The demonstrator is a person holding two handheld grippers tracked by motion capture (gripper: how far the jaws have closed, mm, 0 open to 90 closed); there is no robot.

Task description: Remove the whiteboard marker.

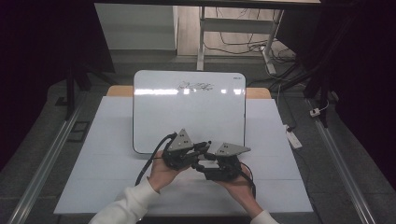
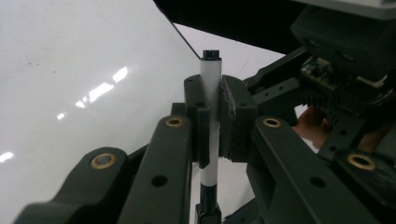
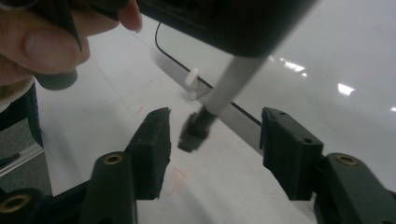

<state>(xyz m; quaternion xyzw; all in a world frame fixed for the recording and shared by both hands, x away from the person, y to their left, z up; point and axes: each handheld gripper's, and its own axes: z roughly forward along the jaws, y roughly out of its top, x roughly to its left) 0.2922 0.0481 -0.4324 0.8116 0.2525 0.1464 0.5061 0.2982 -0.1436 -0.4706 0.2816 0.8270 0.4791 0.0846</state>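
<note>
My left gripper (image 2: 212, 95) is shut on a marker (image 2: 210, 79) with a white barrel and black ends; it stands upright between the pads in the left gripper view. In the high view the left gripper (image 1: 201, 147) and the right gripper (image 1: 200, 164) meet at the whiteboard's near edge. The marker's black end (image 3: 192, 131) hangs between the jaws of my right gripper (image 3: 215, 135), which stand open, with gaps on both sides. The barrel (image 3: 229, 84) runs up into the left gripper's body (image 3: 224, 23).
A whiteboard (image 1: 189, 116) with a small scribble (image 1: 195, 86) near its far edge lies on the white-covered table (image 1: 107, 177). A hand (image 3: 42, 42) holds the left gripper. On the floor to the right lies a power strip (image 1: 294, 137); a desk frame stands beyond.
</note>
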